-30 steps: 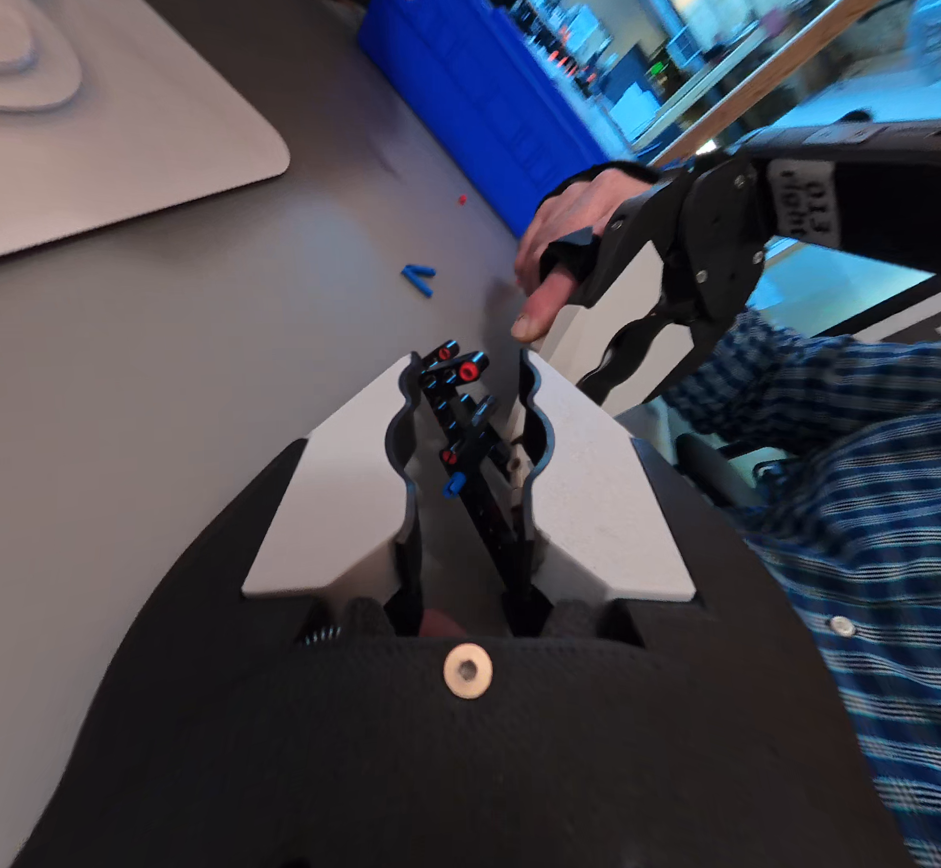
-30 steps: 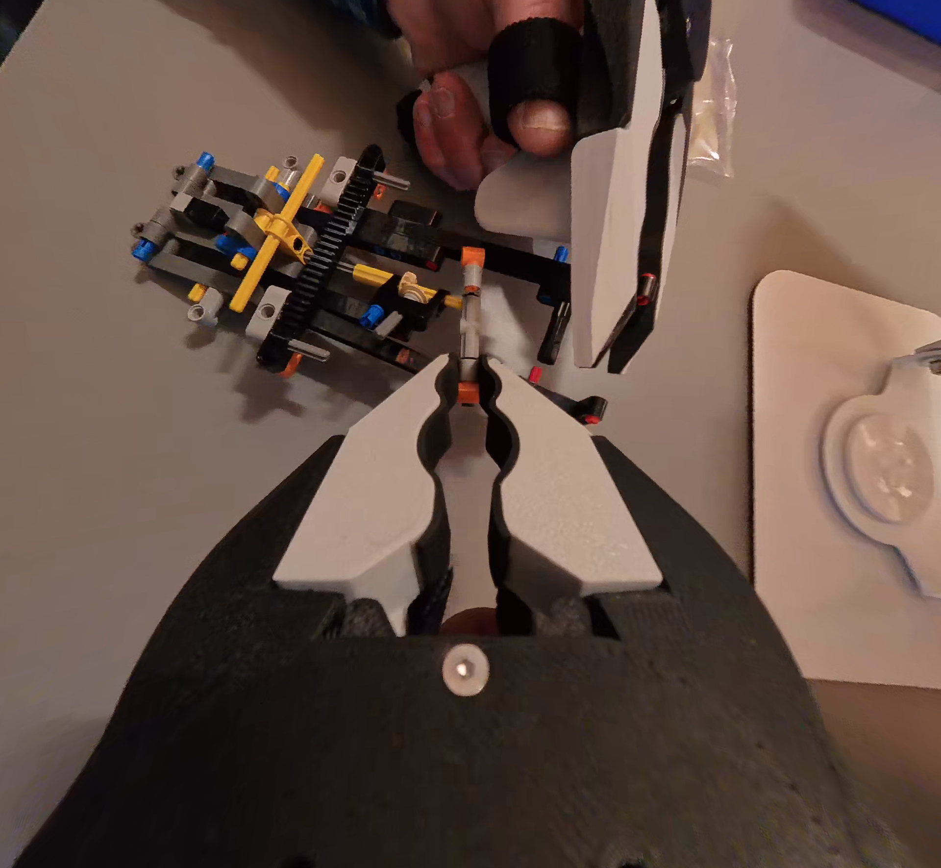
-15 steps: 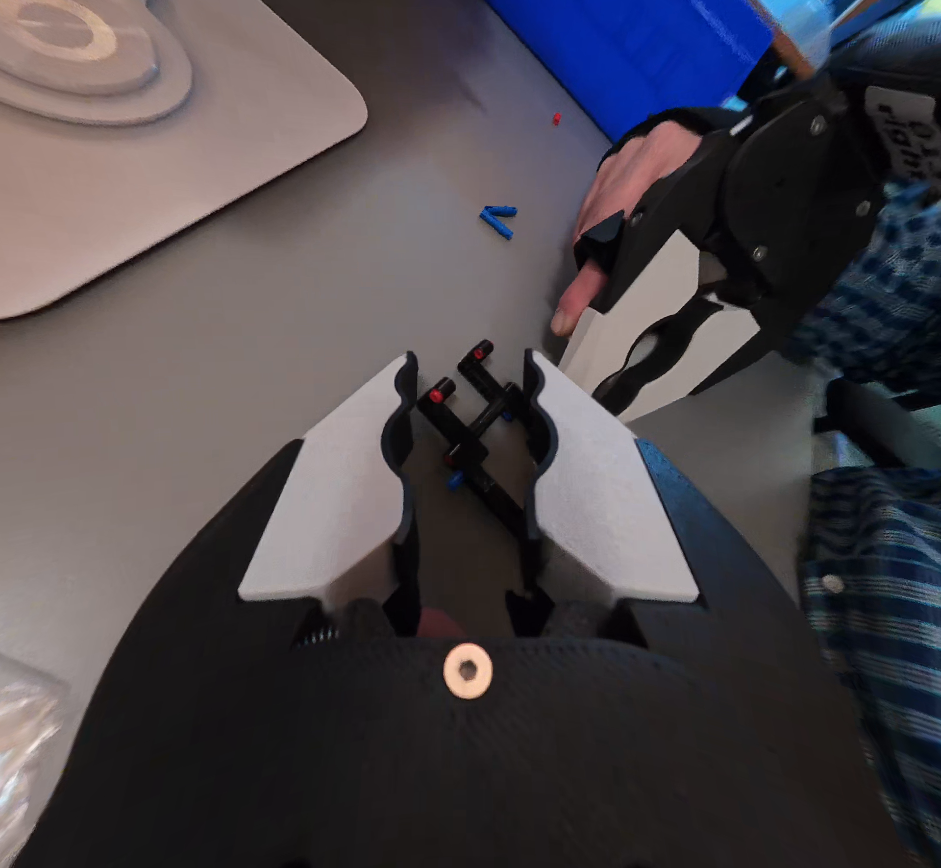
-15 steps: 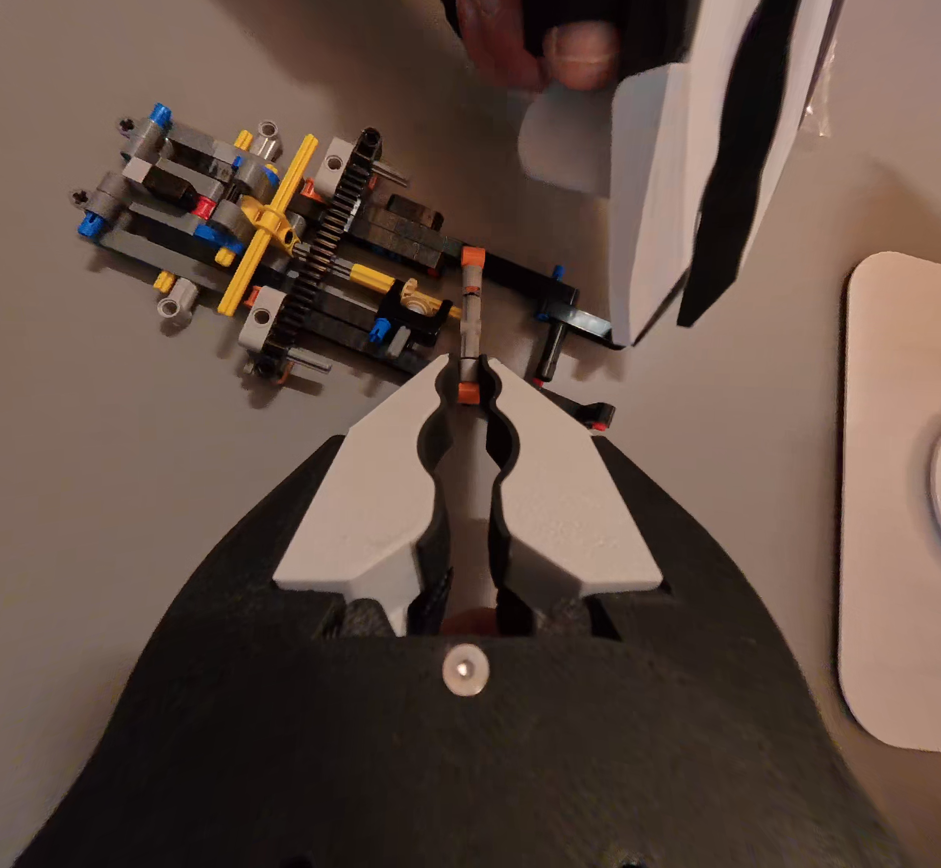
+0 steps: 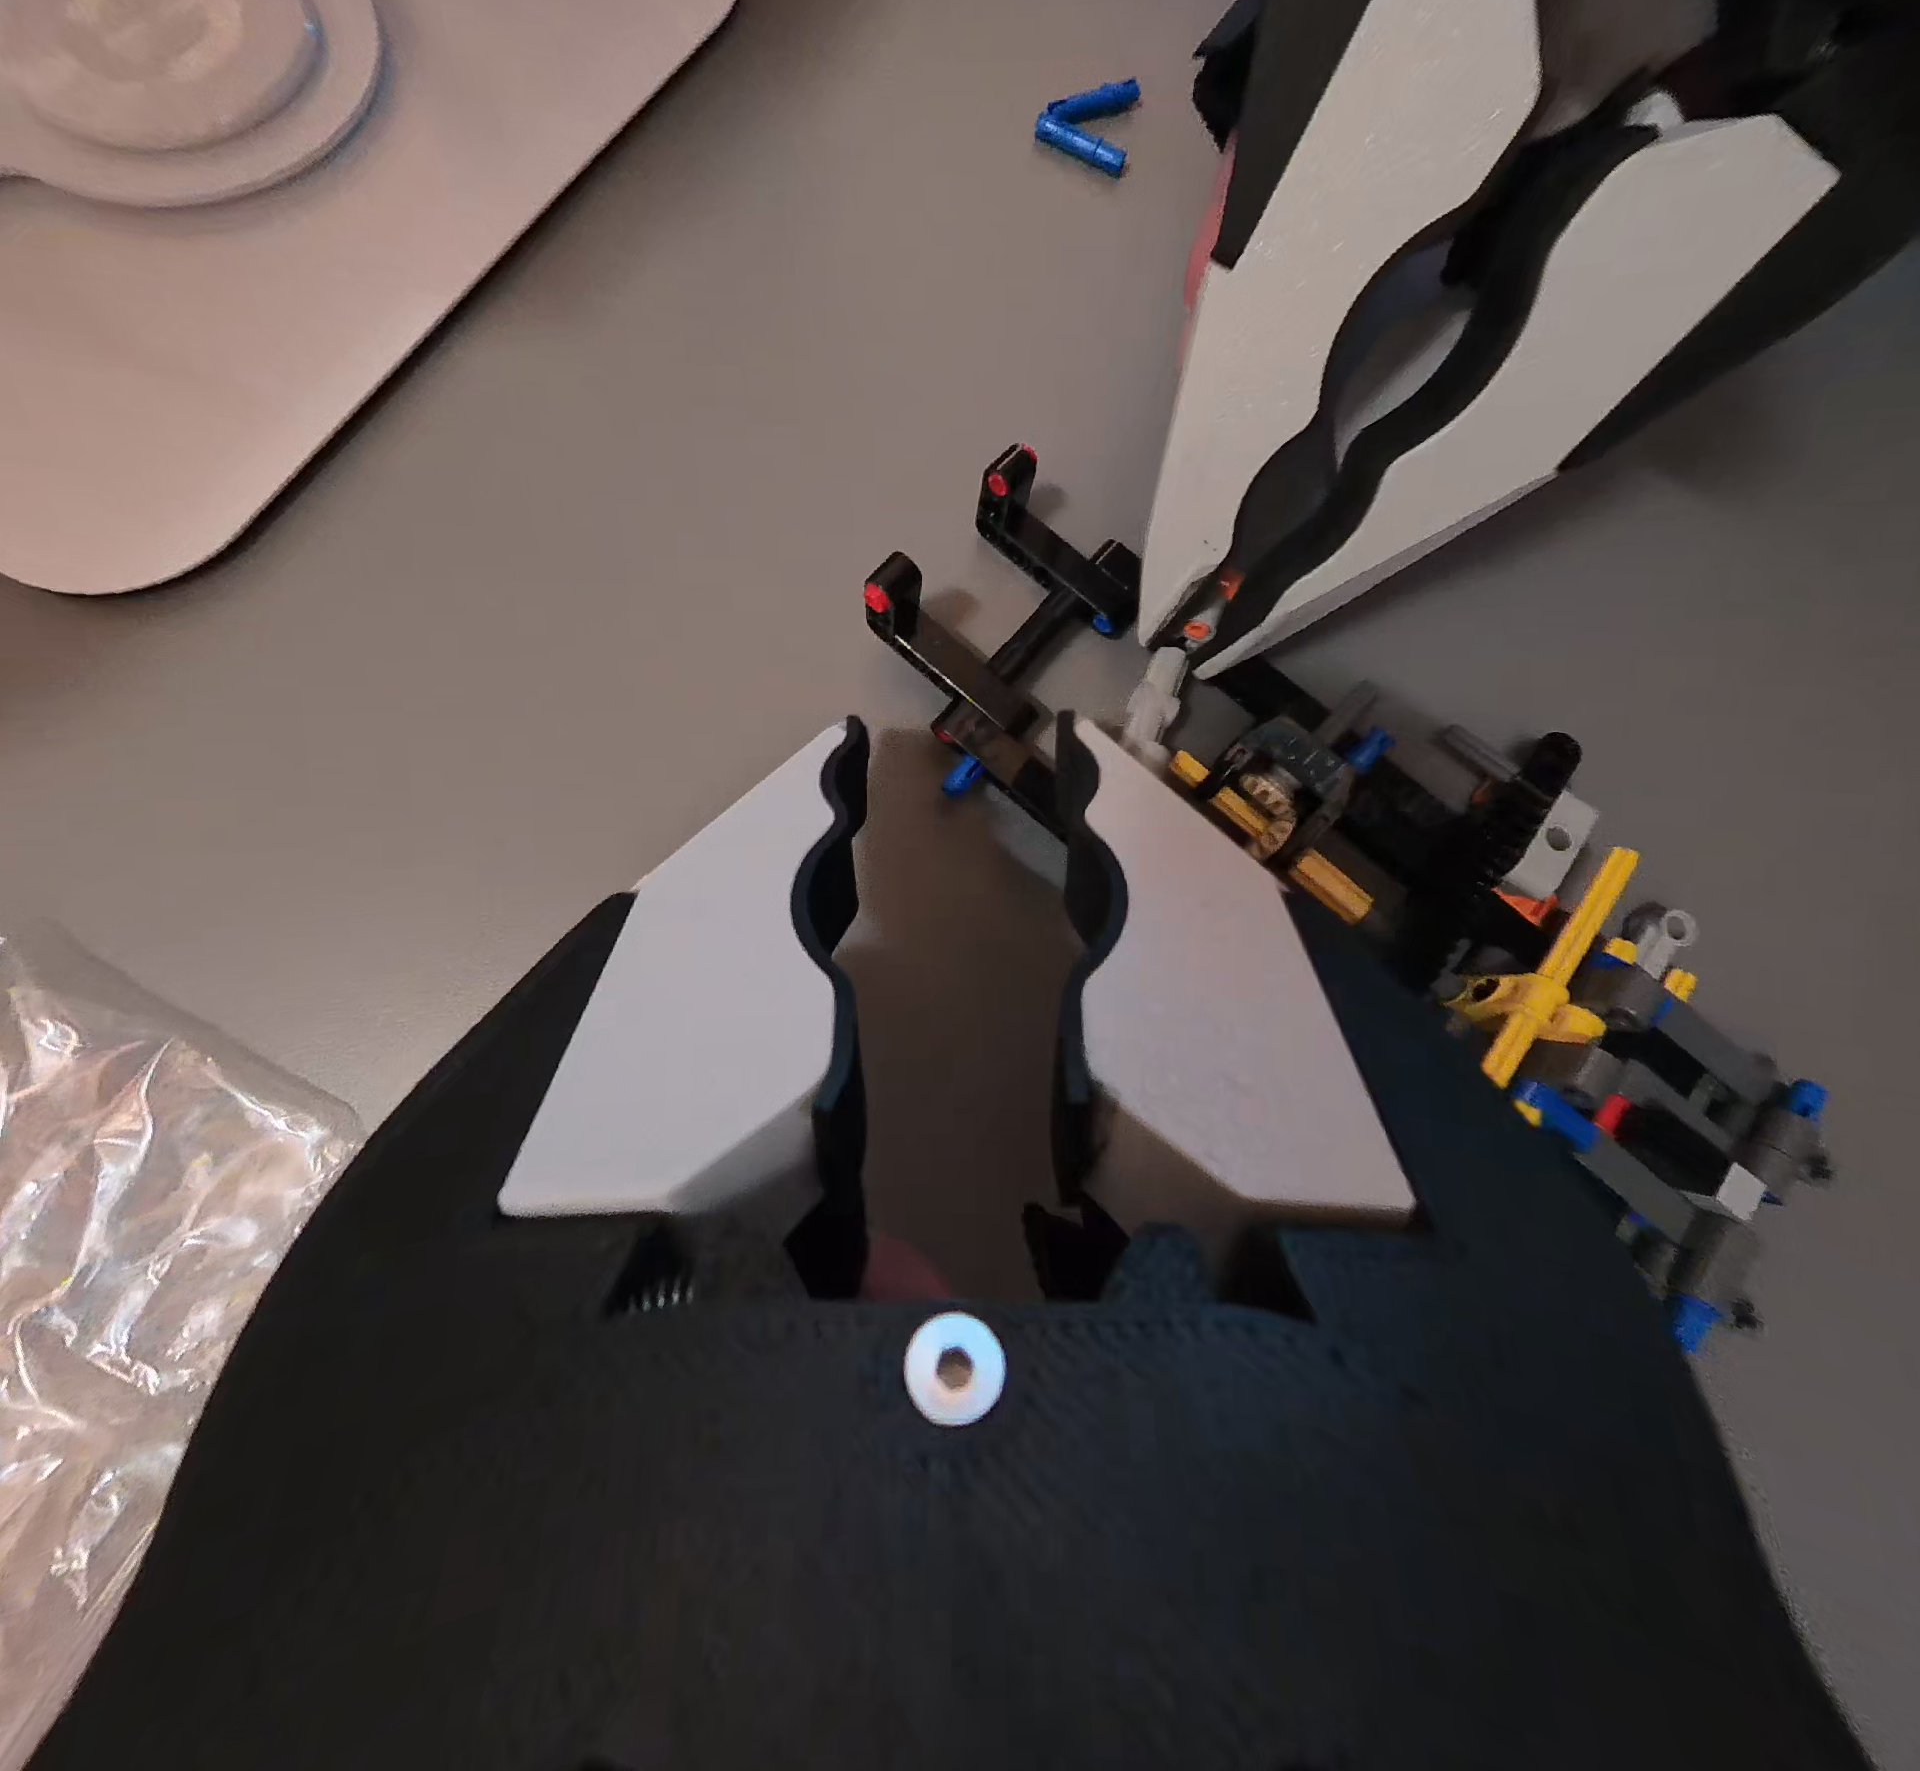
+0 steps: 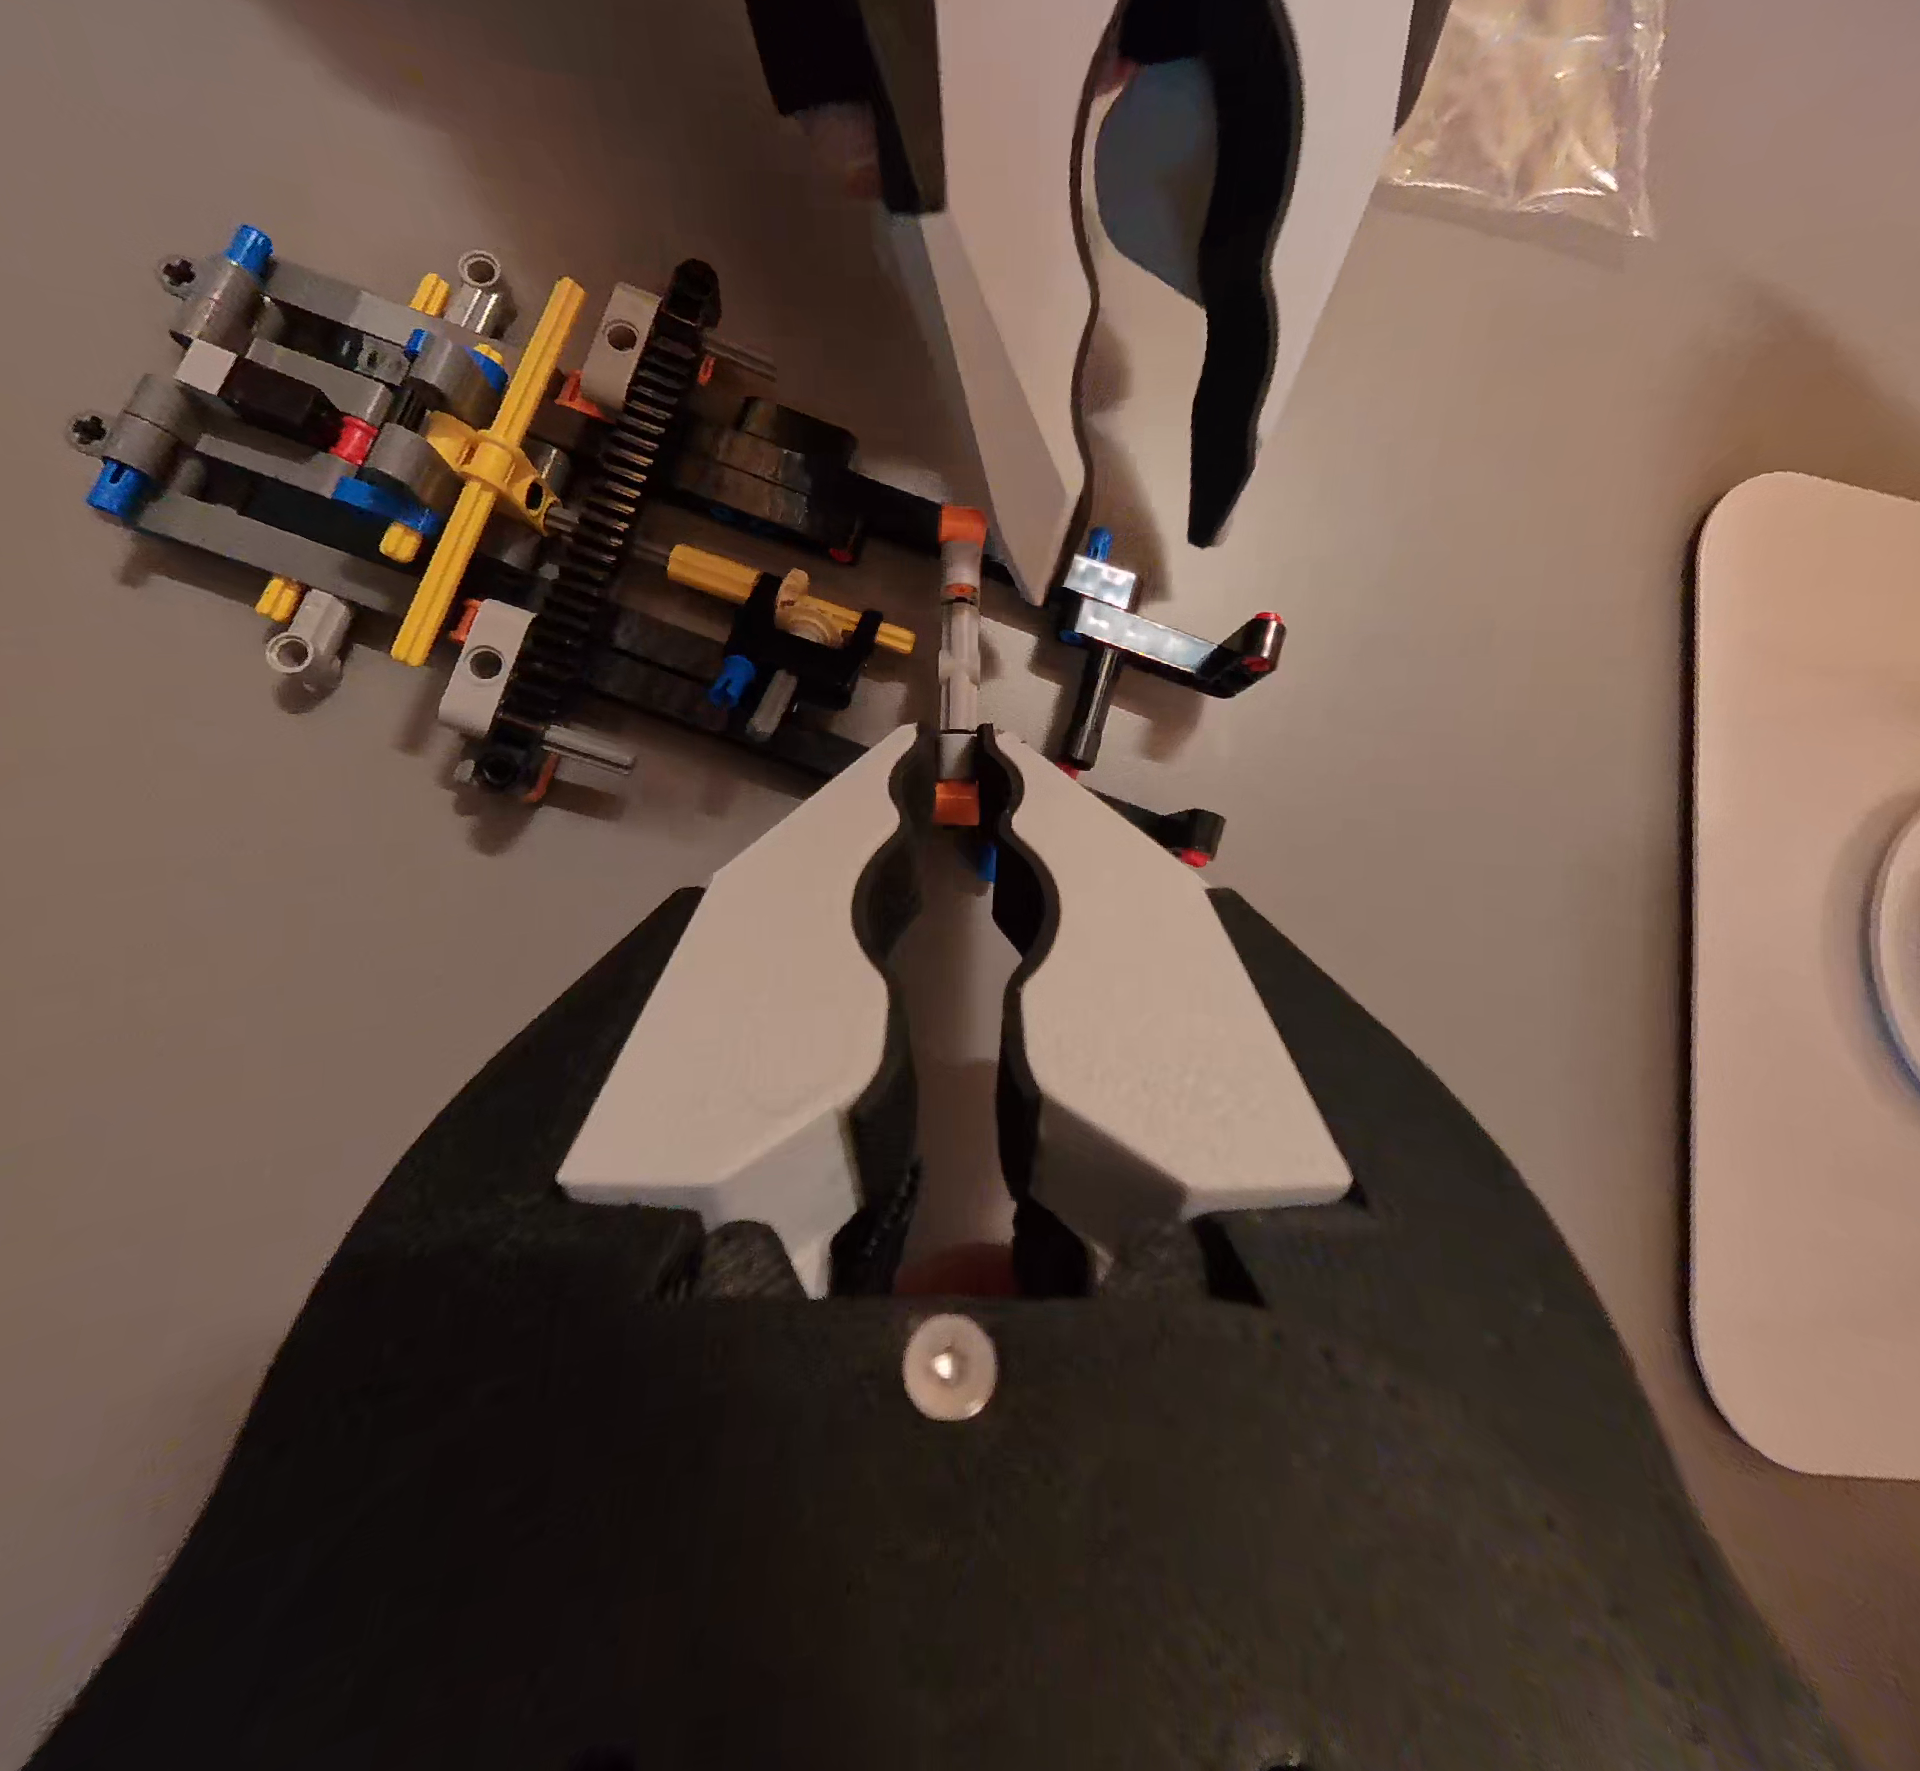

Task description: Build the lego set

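Note:
The lego model (image 6: pixel 623 495) lies flat on the grey table: black rack gear, yellow axle, grey beams, blue pins. It also shows in the left wrist view (image 5: pixel 1455 869). My right gripper (image 6: pixel 956 739) is shut on the orange end of a white axle (image 6: pixel 958 641) that lies across the model's black beams. My left gripper (image 5: pixel 961 734) is open and empty, its tips over the black arms with red pins (image 5: pixel 935 641). In the right wrist view the left gripper (image 6: pixel 1122 563) hangs open above those arms (image 6: pixel 1174 646). The right gripper (image 5: pixel 1179 656) shows at upper right in the left wrist view.
Two loose blue pins (image 5: pixel 1086 126) lie beyond the model. A white pad with a round base (image 5: pixel 312 163) lies at the far left, and shows at the right in the right wrist view (image 6: pixel 1818 890). A clear plastic bag (image 5: pixel 104 1202) lies by my left gripper.
My left gripper has let go of the model's black arms and opened. The model's end has come down to lie flat. The right gripper stays shut on the axle.

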### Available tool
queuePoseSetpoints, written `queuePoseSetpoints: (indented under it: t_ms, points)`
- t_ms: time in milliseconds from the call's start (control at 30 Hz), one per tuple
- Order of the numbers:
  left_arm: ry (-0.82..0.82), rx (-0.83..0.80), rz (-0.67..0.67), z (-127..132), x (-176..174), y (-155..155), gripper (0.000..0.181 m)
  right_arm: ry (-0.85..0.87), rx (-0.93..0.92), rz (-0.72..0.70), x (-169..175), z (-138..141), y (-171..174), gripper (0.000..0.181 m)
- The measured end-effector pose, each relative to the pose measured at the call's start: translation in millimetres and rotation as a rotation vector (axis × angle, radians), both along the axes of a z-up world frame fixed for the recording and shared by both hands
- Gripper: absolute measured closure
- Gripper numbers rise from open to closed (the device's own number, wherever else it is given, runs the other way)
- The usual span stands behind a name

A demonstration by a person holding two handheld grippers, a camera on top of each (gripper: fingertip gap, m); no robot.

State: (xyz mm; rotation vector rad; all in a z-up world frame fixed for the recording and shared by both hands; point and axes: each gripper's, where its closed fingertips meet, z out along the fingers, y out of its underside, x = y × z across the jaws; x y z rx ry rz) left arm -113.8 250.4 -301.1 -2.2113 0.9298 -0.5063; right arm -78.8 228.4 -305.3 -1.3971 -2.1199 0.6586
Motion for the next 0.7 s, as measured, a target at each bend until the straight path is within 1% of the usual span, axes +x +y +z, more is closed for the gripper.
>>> queuePoseSetpoints:
  t_ms: [300, 700]
  points:
    - [0.004, -0.014, 0.003, -12, 4, -1, 0.159, -0.018, 0.013, -0.004, -5, -1, -2, 0.176]
    - [0.065, 0.011, -0.023, -13, 2, -2, 0.163, -0.060, -0.011, -0.010, -2, -2, -5, 0.176]
